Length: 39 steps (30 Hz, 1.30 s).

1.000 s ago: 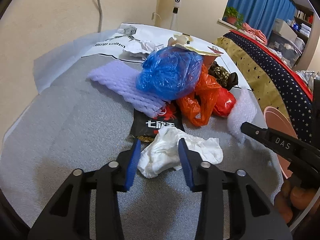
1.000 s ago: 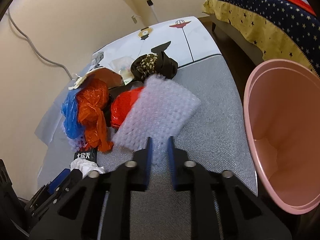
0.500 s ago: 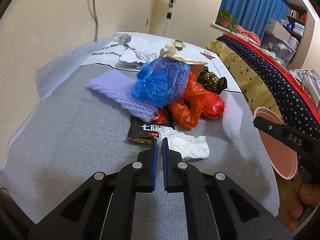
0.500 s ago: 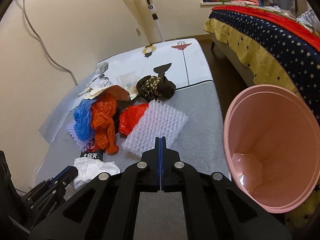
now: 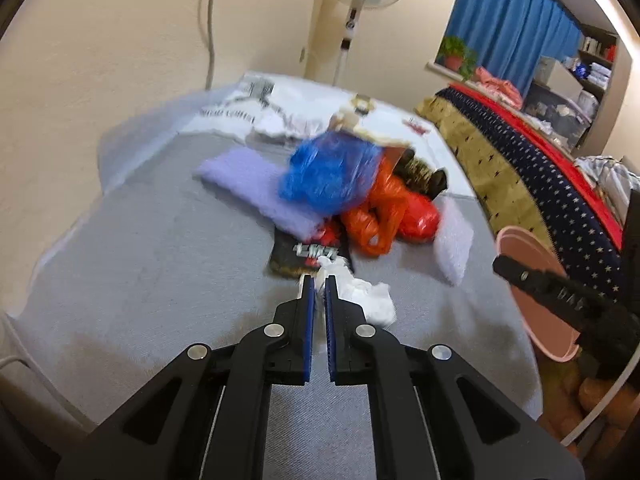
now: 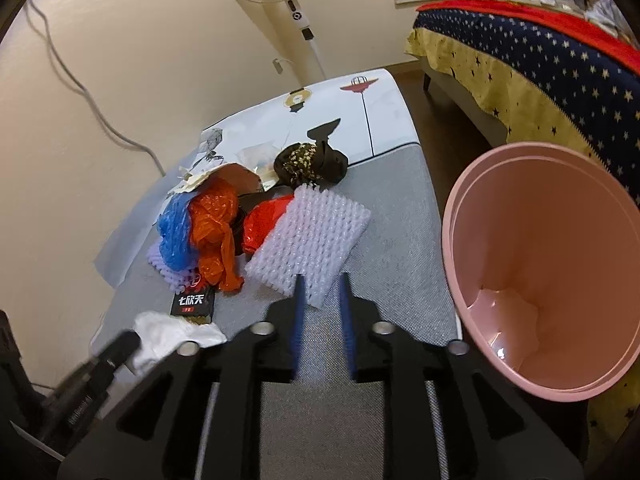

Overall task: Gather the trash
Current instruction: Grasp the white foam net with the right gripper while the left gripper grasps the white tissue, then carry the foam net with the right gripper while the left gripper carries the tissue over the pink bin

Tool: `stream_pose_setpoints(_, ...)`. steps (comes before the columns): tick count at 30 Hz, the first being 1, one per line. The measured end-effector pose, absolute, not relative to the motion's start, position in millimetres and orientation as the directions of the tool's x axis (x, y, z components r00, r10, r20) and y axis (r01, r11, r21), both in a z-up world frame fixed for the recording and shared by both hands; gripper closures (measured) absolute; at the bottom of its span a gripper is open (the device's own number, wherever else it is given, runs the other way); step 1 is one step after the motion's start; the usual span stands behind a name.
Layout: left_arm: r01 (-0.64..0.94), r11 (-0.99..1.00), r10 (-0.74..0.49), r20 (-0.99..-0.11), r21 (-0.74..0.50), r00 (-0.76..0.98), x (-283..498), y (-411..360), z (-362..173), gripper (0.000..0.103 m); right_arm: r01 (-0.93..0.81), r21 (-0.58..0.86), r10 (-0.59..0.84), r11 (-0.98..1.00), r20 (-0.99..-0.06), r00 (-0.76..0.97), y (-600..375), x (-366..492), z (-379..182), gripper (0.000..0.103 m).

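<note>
Left wrist view: the left gripper (image 5: 317,285) pinches the white tissue (image 5: 362,296) at twelve o'clock. At one o'clock of the right gripper (image 6: 322,286), whose jaws are opening around the white foam net (image 6: 308,240), stands the pink bin (image 6: 548,264), seemingly empty. The pile remains uncollected.

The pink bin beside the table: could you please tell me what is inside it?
The pink bin looks empty: only its bare, glossy walls and part of its bottom show in the right wrist view. The near rim hides the rest of the bottom, so small trash there can't be ruled out.
</note>
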<state>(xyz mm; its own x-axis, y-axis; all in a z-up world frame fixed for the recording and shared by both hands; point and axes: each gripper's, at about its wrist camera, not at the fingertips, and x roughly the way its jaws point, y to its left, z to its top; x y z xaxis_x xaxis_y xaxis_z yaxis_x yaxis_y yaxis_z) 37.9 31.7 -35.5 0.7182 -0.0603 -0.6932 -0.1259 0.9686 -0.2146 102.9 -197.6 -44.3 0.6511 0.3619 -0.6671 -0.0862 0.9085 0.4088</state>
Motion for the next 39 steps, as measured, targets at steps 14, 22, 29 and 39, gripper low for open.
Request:
stream_pose_setpoints(14,-0.145,0.965,-0.065,-0.737,-0.218,0.673,54,31,-54,0.062,-0.069,0.462,0.410,0.884,-0.695,0.591,-184,131,-70,0.066)
stream_pose_setpoints(22,-0.147,0.964,-0.081,-0.768,-0.223,0.636,61,30,-66,0.064,-0.070,0.441,0.397,0.895,-0.716,0.574,-176,137,-76,0.079)
stream_pose_setpoints(29,-0.124,0.965,-0.101,-0.764,-0.231,0.638,61,27,-63,0.092,-0.095,0.412,0.383,0.906,-0.703,0.600,-177,133,-66,0.092)
stream_pose_setpoints(39,-0.087,0.975,-0.087,-0.716,-0.203,0.692,51,21,-40,0.095,-0.130,0.354,0.348,0.926,-0.672,0.654,-183,109,-35,0.093)
